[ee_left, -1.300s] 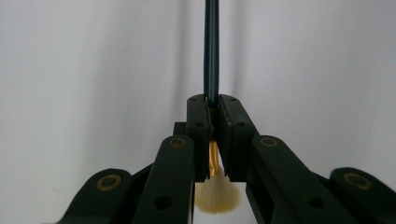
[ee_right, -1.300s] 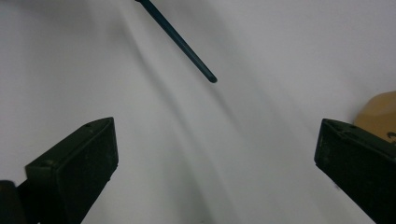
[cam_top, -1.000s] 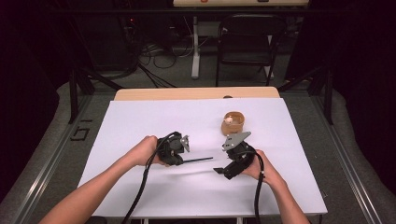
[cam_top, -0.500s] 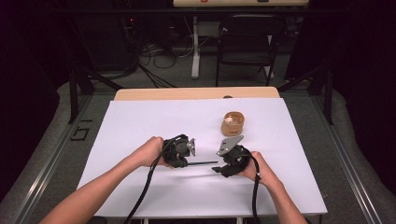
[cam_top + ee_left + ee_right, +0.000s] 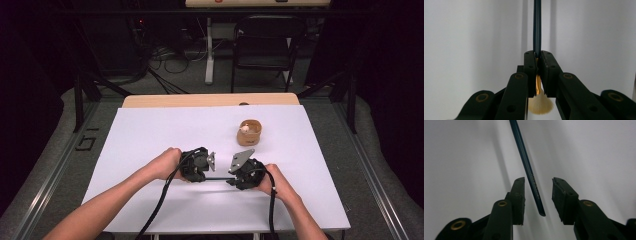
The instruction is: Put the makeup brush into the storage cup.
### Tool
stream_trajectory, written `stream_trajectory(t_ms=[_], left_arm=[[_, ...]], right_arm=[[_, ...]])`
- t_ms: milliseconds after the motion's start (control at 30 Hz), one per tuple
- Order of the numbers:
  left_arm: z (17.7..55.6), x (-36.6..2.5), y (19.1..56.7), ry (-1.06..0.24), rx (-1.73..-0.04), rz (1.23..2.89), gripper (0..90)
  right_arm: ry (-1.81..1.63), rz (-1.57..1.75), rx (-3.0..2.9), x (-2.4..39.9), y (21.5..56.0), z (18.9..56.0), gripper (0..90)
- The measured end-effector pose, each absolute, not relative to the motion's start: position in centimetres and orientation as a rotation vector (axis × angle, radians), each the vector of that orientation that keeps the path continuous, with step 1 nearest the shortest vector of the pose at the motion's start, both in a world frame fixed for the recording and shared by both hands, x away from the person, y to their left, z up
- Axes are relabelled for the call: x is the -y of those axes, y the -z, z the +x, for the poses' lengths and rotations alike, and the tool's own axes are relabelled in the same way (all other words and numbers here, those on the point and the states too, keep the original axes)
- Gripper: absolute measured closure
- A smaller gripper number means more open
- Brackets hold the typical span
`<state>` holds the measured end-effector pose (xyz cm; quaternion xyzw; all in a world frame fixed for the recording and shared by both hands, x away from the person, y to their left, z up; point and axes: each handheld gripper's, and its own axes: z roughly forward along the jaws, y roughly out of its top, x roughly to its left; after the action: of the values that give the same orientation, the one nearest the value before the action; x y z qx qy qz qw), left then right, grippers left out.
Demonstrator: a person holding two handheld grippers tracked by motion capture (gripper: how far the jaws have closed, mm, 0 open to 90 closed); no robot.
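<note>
A slim dark blue paintbrush with a gold ferrule and a pale fan of bristles (image 5: 537, 32) is being handed across just above the white-covered worktop (image 5: 150, 135), a little nearer the person than the small round tan wooden cup (image 5: 249, 132), which stands well apart from it toward the far side. The left gripper (image 5: 199, 166) has its fingers (image 5: 530, 72) clamped together on the brush right at the ferrule, so the bristles poke back between its black arms and the long handle sticks out level toward the other hand; that grip near the head seems chosen to leave the whole handle free for the taking. The right gripper (image 5: 537, 198) faces it from the cup's side, and the tail end of the handle lies between its fingers (image 5: 519, 200), which stand apart with a gap on either side of the shaft; they have just been closing in on it but do not yet press on it. My guess is that the brush is meant to change hands, and the left should hold firm until the right has truly pinched the handle, or the thin rod could slip or swing. The cup holds something small and whitish that I cannot make out. Nothing lies between the two grippers apart from the brush itself; a wooden desk edge (image 5: 210, 100), a black chair (image 5: 265, 45) and floor cables (image 5: 165, 70) sit beyond the cup, clear of the work.
</note>
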<state>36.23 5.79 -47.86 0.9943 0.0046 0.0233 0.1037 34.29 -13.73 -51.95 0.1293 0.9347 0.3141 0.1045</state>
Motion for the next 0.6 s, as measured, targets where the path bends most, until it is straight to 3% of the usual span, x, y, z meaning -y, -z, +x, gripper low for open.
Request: stream_trajectory(t_ms=[400,600], left_arm=[[36.24,-5.21,47.78,-0.081,0.023,2.951,83.6],[36.40,-5.25,47.93,-0.059,0.016,2.961,83.5]], right_arm=[[-0.896,0.325,-2.775,13.53,52.34,34.02,79.2],[-0.892,0.274,-2.774,13.43,52.47,33.88,81.8]])
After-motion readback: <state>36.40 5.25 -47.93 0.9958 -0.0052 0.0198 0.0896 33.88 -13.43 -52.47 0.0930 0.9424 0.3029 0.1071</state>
